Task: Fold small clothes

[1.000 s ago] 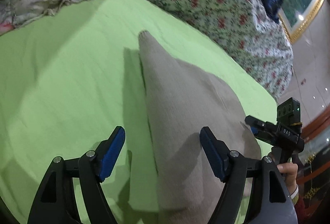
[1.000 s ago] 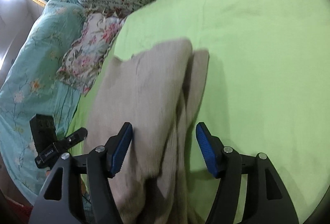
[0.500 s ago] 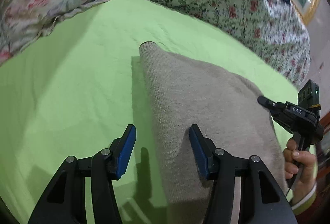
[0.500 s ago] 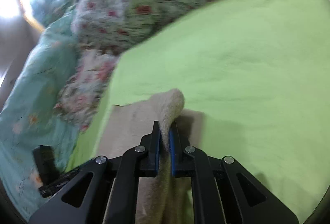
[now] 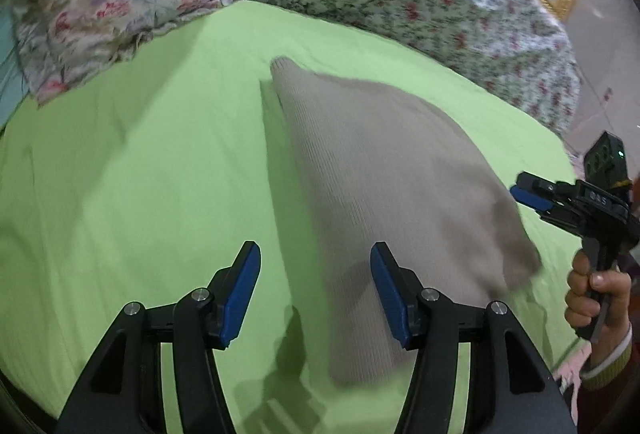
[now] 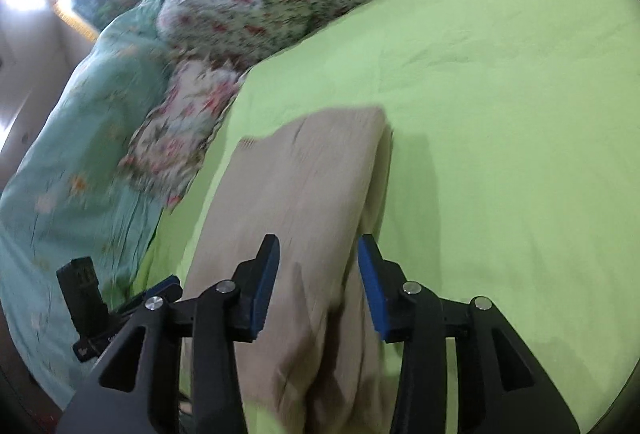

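Sweater (image 5: 384, 178), beige, lies folded on green sheet (image 5: 140, 174) of bed. Left hand-held gripper (image 5: 316, 290) jaws apart, empty, over sweater's edge. Right hand-held gripper (image 6: 318, 282) jaws opening above sweater, pads clear of cloth.

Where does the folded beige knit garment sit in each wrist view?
Left wrist: beige knit garment centre-right, running up from the right fingertip.
Right wrist: garment centre-left, lower end between the fingers.
Shared landmark: lime-green bedsheet under it.
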